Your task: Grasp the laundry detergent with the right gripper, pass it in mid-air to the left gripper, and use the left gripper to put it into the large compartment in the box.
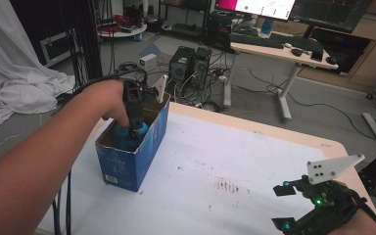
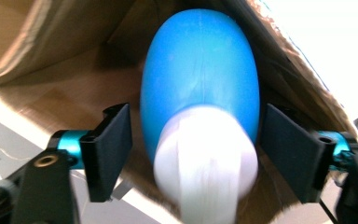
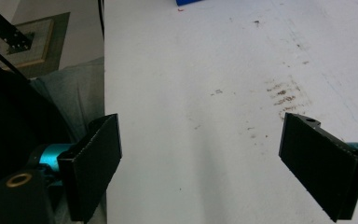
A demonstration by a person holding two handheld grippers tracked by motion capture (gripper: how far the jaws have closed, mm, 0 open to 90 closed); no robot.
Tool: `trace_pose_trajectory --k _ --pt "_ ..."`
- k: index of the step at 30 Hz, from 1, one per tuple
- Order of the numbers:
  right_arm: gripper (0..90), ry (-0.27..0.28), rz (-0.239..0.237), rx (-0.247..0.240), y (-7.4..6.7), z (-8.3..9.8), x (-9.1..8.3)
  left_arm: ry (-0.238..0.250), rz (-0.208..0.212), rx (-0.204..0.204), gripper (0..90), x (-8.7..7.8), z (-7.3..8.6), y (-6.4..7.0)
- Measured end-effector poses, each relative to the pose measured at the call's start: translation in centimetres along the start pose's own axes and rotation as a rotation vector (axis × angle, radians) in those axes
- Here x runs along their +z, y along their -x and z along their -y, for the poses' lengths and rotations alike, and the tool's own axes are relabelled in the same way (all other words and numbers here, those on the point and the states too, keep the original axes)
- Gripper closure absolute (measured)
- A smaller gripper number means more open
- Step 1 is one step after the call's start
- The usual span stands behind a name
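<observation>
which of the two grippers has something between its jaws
The left gripper, down in the blue cardboard box, with a blue bottle between its open jaws. The right gripper has bare table beneath.

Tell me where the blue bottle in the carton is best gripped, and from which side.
Probably across its rounded body just below the white cap, coming straight down through the open top of the blue carton. The blue bottle stands cap-up inside, and the carton walls block any sideways approach.
</observation>
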State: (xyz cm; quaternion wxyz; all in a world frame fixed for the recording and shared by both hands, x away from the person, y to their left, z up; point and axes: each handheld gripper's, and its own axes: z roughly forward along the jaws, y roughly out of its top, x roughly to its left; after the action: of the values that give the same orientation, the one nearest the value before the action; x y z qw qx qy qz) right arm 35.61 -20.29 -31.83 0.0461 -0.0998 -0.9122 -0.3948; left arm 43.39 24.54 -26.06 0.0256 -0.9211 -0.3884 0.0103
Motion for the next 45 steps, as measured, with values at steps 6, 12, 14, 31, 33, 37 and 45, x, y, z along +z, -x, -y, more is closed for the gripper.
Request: trace_pose_trajectory --k 6,12,14,31,33,37,45 --pt "12.3 -0.011 0.004 -0.005 0.2 -0.3 -0.4 0.002 -0.017 0.001 21.3 -1.9 0.4 0.2" --pt "12.3 -0.083 0.003 -0.007 0.6 -0.7 -1.0 0.025 -0.027 0.029 18.5 -3.8 0.3 0.8" --pt "12.3 -0.108 0.011 -0.004 0.9 -0.8 -1.4 0.034 -0.02 0.037 18.0 -4.3 0.2 1.2" --pt "12.3 -0.309 0.042 -0.014 2.5 -3.5 -4.4 0.054 -0.011 0.205 10.9 -7.1 -1.8 5.4" --pt "12.3 -0.335 0.043 -0.022 2.6 -4.1 -5.1 0.05 -0.014 0.224 10.6 -7.2 -2.1 5.9" --pt "12.3 -0.408 0.042 -0.046 2.4 -5.2 -5.9 0.055 0.002 0.263 8.0 -7.3 -2.7 7.1" --pt "12.3 -0.59 0.099 -0.101 1.9 -8.2 -7.7 0.033 0.06 0.369 5.9 -7.0 -4.3 9.3"
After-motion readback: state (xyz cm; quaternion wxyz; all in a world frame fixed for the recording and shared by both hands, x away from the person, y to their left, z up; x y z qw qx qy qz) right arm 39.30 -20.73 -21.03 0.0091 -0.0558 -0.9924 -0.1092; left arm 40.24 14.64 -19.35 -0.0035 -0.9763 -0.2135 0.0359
